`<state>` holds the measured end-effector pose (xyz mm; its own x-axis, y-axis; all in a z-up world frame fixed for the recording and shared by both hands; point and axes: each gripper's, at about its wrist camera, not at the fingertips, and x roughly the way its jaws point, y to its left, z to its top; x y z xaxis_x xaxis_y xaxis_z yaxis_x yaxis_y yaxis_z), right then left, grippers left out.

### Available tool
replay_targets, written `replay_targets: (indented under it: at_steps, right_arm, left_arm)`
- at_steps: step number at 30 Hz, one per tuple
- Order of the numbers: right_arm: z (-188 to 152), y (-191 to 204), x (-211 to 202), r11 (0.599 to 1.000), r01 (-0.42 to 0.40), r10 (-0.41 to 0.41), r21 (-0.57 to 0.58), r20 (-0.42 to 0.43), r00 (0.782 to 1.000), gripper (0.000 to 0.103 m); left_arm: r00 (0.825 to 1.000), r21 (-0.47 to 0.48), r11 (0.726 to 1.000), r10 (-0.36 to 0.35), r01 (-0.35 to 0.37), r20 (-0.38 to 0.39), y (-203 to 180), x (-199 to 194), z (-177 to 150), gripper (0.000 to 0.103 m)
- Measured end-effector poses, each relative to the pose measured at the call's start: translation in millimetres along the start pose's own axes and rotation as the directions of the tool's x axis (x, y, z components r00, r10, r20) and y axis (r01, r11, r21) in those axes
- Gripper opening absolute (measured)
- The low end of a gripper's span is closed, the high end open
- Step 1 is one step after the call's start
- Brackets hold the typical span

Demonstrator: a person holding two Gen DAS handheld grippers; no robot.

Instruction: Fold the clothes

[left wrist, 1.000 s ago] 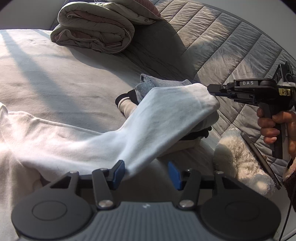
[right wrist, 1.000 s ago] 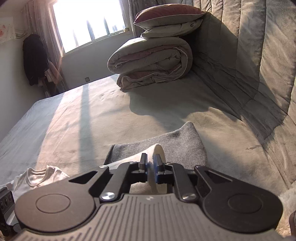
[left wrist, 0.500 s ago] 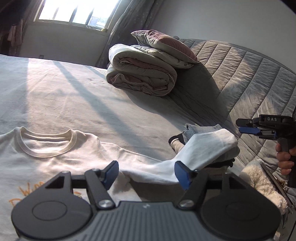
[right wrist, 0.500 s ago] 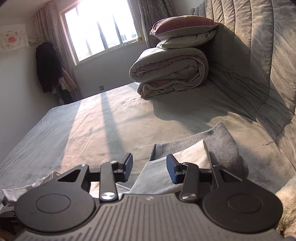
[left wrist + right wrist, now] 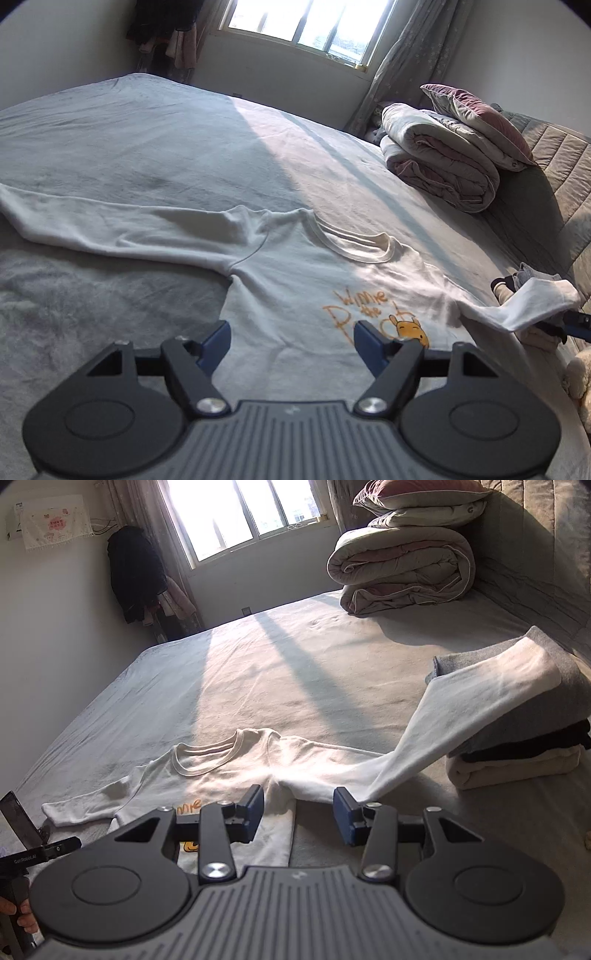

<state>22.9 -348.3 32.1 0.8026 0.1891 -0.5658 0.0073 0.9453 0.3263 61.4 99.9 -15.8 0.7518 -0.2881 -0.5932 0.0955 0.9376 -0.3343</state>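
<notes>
Both tongs apart, left point(image 5: 291, 341) opening; shirt point(image 5: 295, 288) sleeve overhangs stack point(image 5: 524, 746) edge

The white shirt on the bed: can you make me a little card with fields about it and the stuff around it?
shirt: white long-sleeved shirt lying flat on the bed, front up, with an orange cartoon print
far sleeve: stretched out flat on the bed
other sleeve: draped up onto the pile of folded clothes
pile: grey piece on top, dark and cream ones under it
left claw: jaws opening, nothing between them
right claw: open, holding nothing
back of bed: rolled quilt with a pillow on top
</notes>
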Motion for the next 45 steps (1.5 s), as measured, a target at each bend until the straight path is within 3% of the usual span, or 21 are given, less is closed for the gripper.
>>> replay_targets:
  at_steps: [5,8,11,14,18,19,23,27,33,41,45]
  right_arm:
    - [-40.3,8.4,14.1,0.998,0.009,-0.005,0.061,-0.07,0.998,0.046]
    - [-62.9,11.5,18.7,0.994,0.011,0.0,0.104,-0.101,0.995,0.046]
    - [-82.8,13.5,25.2,0.992,0.052,-0.034,0.116,-0.158,0.987,0.046]
    - [-97.2,15.3,34.3,0.991,0.089,-0.065,0.097,-0.221,0.973,0.046]
    - [-106.1,20.3,35.0,0.996,0.085,-0.078,0.023,-0.216,0.973,0.047]
    - [-107.5,20.0,34.6,0.997,0.08,-0.075,0.013,-0.217,0.973,0.047]
    - [-107.9,13.6,32.0,0.998,0.062,-0.055,0.028,-0.211,0.976,0.047]
    - [-102.6,11.9,33.0,0.994,0.084,-0.072,0.063,-0.174,0.982,0.05]
    - [-89.2,18.0,48.7,0.985,0.163,-0.157,0.061,-0.085,0.984,0.058]
    - [-67.1,14.5,57.3,0.974,0.174,-0.183,0.147,0.051,0.982,0.064]
    - [-53.0,2.1,55.2,0.962,0.181,-0.212,0.205,0.14,0.967,0.064]
  left_arm:
    - [0.997,-0.105,0.994,-0.018,0.011,-0.072,46.0,-7.4,-22.1,0.068]
    - [0.991,-0.14,0.989,-0.065,0.048,-0.116,58.4,-3.0,-39.6,0.063]
    - [0.988,-0.124,0.991,-0.072,0.055,-0.135,57.2,-1.6,-48.4,0.058]
    - [0.982,-0.101,0.992,-0.09,0.074,-0.168,51.4,-2.0,-50.1,0.046]
    - [0.973,-0.026,0.997,-0.073,0.069,-0.221,45.0,-6.0,-57.8,0.018]
    - [0.97,-0.003,0.997,-0.07,0.071,-0.232,44.0,-8.3,-59.1,0.017]
    - [0.972,0.016,0.997,-0.065,0.071,-0.226,48.0,-14.1,-58.9,0.019]
    - [0.987,0.027,0.999,-0.03,0.035,-0.158,44.0,-10.5,-48.1,0.052]
    - [1.0,0.041,0.999,-0.01,0.01,-0.019,21.0,11.1,-26.4,0.067]
    - [0.992,0.049,0.995,-0.095,0.091,0.08,-5.1,34.4,-12.5,0.068]
    - [0.987,0.052,0.989,-0.141,0.137,0.079,-11.4,47.9,-10.9,0.068]
